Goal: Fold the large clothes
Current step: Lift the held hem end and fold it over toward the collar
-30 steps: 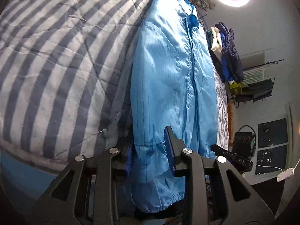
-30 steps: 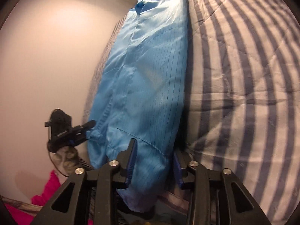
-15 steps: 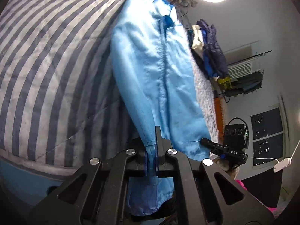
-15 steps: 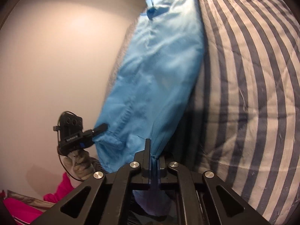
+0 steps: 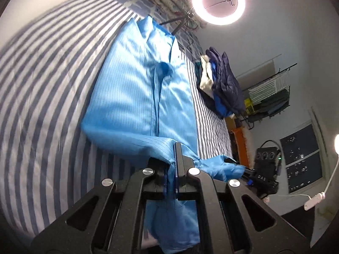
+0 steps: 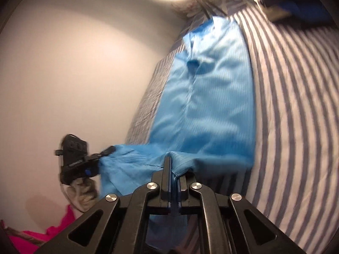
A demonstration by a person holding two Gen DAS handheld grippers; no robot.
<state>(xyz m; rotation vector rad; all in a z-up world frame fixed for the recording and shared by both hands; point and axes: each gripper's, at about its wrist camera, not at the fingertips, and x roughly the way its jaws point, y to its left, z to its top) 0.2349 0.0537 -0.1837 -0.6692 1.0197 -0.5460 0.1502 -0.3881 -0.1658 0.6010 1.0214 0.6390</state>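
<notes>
**A:** What could go wrong here?

**B:** The left gripper (image 5: 174, 169) has its jaws pinched tight on the hem of the blue jacket (image 5: 135, 97), and the right gripper (image 6: 172, 182) is closed just as tight on the hem's other corner. The jacket lies front-up down the striped quilt (image 5: 42, 84), collar at the far end, its lower edge raised off the quilt between the two claws. The cloth looks thin and slick, so I judge it could slide out of either pinch if one side pulls harder. An uneven carry would likely skew the fold line or drag the jacket body along the quilt.

**A:** And the count, left to right from the jacket?

**B:** One striped quilt to its left and under it. One blue jacket. Two grippers on its near hem. One pile of dark clothes (image 5: 224, 89) on the quilt to its right. One ring light (image 5: 218, 2) beyond its collar. One pink garment (image 6: 31, 235) low beside the left-hand claw.
</notes>
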